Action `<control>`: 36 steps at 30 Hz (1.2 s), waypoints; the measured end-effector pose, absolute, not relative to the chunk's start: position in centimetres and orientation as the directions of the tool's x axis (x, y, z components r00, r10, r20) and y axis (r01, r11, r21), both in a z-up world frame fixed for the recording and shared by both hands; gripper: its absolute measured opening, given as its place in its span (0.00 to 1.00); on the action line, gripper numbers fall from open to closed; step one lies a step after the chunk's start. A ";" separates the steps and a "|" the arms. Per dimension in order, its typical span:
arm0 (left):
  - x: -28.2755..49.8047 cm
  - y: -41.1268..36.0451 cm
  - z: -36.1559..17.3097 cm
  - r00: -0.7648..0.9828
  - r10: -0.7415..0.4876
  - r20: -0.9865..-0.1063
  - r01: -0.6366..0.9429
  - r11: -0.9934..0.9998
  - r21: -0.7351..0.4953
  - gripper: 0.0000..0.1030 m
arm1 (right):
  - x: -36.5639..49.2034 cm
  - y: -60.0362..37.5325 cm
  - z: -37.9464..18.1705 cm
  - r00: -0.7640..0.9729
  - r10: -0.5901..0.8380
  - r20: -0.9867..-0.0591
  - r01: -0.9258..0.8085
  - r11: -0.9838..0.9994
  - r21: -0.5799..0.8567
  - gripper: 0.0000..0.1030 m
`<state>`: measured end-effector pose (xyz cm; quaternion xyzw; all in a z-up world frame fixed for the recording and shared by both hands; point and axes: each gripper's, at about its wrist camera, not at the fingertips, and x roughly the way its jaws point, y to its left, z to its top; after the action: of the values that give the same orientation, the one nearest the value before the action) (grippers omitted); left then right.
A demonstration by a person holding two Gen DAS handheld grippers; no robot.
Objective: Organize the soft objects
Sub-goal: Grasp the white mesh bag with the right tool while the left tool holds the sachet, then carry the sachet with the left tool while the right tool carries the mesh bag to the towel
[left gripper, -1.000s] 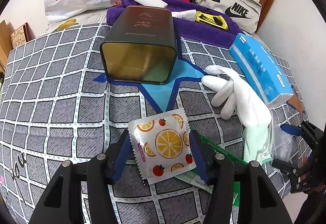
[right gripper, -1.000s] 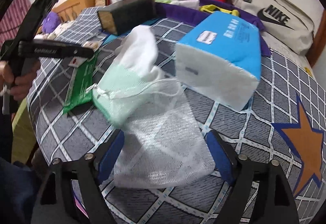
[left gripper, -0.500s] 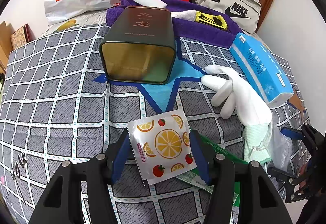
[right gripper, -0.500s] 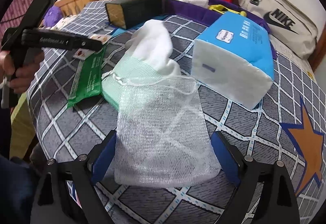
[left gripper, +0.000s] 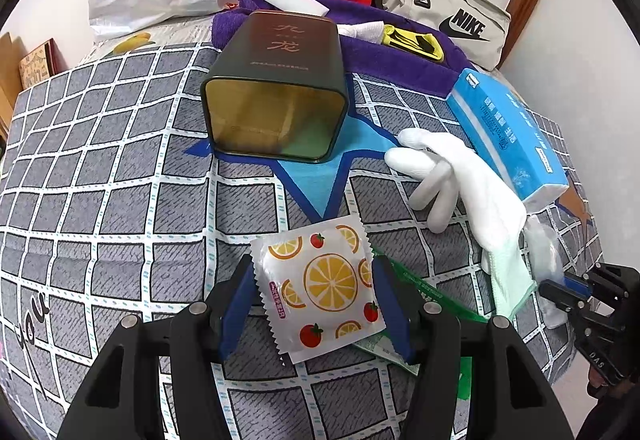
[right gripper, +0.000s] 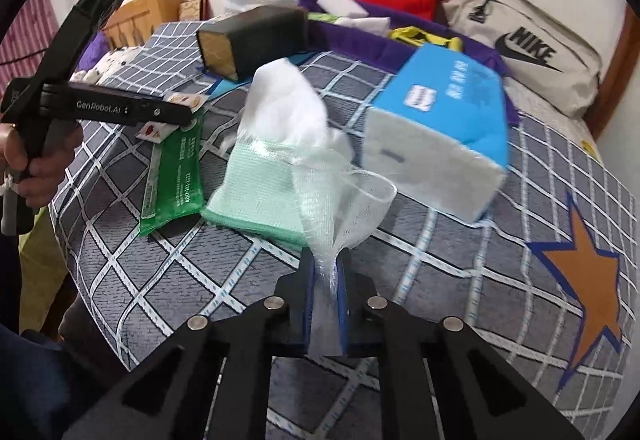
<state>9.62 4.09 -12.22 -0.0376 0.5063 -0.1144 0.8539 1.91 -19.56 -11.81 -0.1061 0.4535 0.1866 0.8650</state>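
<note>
The right wrist view alone shows the right gripper [right gripper: 325,280] pinching the mesh bag [right gripper: 340,207] beside the glove [right gripper: 276,143] on the bed [right gripper: 460,260]. The left view shows the left gripper [left gripper: 316,300] clamping the sachet [left gripper: 320,280] before the tin [left gripper: 276,91].

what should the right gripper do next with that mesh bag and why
Probably lift it a little. The right gripper has just closed its jaws on the white mesh bag, whose far end still drapes over the glove beside the blue tissue pack; raising it should free it.
</note>
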 end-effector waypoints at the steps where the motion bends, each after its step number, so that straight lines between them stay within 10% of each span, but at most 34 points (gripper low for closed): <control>1: 9.6 4.2 -12.2 0.460 -0.237 -0.856 0.156 0.970 -0.185 0.54 | 1.7 -19.7 -11.6 0.522 0.225 -0.823 -0.414 0.910 -0.014 0.08; 36: 9.5 5.5 -6.4 0.550 -0.250 -0.797 0.160 0.968 -0.193 0.41 | 5.7 -20.3 -4.3 0.652 0.274 -0.707 -0.356 0.934 0.033 0.08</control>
<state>9.53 5.49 -6.38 -0.0488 0.4596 -0.1166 0.8791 5.66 -20.32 -4.33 -0.0542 0.3792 0.1736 0.9072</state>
